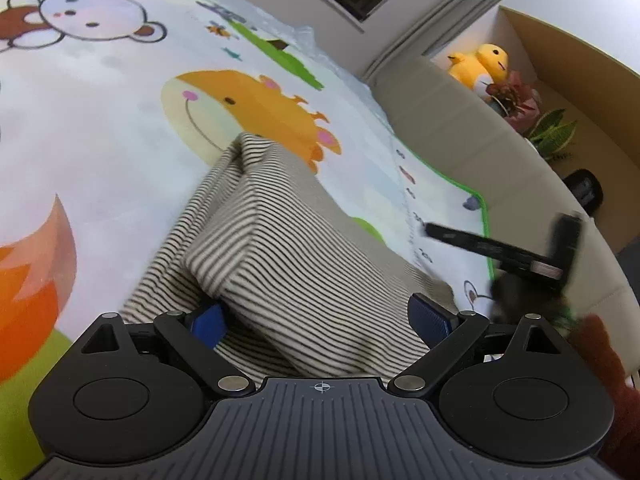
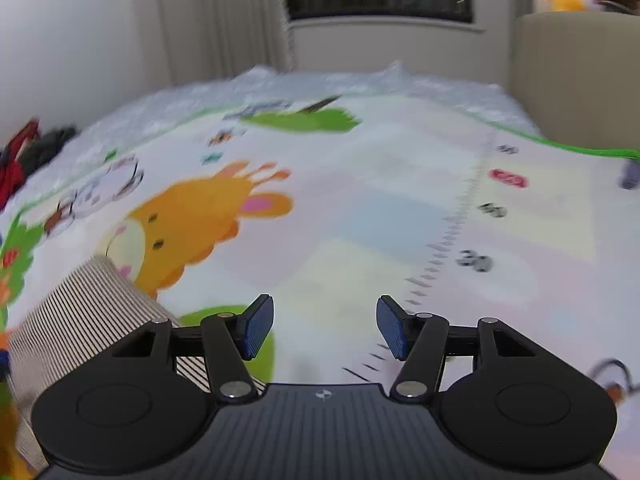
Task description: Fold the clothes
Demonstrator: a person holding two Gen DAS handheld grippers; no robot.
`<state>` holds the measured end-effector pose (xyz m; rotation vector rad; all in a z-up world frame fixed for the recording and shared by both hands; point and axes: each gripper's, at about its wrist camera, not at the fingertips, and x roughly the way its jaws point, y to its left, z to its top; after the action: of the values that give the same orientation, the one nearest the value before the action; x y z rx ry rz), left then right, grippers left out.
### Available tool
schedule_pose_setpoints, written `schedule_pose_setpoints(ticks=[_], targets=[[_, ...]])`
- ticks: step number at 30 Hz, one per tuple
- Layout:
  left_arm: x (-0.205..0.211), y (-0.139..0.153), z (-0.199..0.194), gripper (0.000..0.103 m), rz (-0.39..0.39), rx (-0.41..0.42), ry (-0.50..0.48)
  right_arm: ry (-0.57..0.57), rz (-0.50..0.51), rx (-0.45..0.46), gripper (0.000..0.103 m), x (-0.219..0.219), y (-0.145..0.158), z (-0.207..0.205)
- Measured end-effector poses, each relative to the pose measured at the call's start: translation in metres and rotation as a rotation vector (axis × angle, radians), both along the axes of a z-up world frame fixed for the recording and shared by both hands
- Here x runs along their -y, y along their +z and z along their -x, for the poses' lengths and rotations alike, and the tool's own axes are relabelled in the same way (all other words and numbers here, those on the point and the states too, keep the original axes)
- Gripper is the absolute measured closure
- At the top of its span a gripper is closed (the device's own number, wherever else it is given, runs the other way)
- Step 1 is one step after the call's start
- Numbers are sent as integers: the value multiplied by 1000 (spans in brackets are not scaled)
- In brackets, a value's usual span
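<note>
Ribbed striped garment (image 1: 288,248), folded blocky.

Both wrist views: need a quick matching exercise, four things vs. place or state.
Things:
1. striped garment
2. left gripper
3. right gripper
4. yellow plush toys

Place or state:
A. open, nothing between the fingers
B. on the ledge behind the beige headboard
C. folded, lying on the cartoon mat
D. open, with striped cloth between the fingers

Pairs: 1-C, 2-D, 3-A, 4-B
</note>
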<state>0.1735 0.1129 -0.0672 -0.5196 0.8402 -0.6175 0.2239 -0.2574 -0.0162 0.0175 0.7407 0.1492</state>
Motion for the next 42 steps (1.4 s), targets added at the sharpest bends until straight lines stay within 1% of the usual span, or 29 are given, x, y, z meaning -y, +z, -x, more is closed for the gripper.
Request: schedule_pose_setpoints(ticks=[3,5,6,7,10,13,16,20,24,28,31,33,34,35,36,38,42], targets=[[5,1,9,7,5,-8,-21,48,66,-59,46,-16,-24,-11],[10,-1,12,7,24,-28,-49,48,69,-95,45,-19,-40,-13],[13,-3,14,7,36,-38,-68,43,62,-92,45,-18,-45,-11],[17,-5,14,7,44,-47,-86,38,49,-83,45,-16,-46,-7],[33,-11,12,7,15,-48,-113,27,34,-78,45,-11,-46,1],[37,-14,1,7,9,-55,-113,24,49,-81,45,-7,-43,13],[42,-17,-10,7,2,-62,-112,0,27,-83,45,3,-42,28],[50,-15,-34,7,-56,-46,-96,-8,18,-75,45,5,-42,60],[56,-11,-58,8,-109,-22,-57,-3,-45,-81,45,3,-40,98],[56,-10,-78,9,-154,-4,23,68,-89,-80,45,-11,-39,130],[49,-8,-74,10,-148,-15,48,122,-86,-60,45,-18,-30,145],[42,-5,-61,8,-153,-11,66,135,-73,-33,39,-16,-21,152],[39,-4,-55,8,-155,-9,75,122,-74,-13,35,-9,-15,153],[36,-2,-48,8,-157,-7,84,104,-79,8,34,-1,-8,153],[37,-1,-43,8,-170,-1,86,77,-92,33,33,8,-2,150],[40,2,-34,7,-195,11,89,38,-124,68,27,21,6,138],[45,7,-14,7,-247,35,96,63,-203,47,25,20,-5,98]])
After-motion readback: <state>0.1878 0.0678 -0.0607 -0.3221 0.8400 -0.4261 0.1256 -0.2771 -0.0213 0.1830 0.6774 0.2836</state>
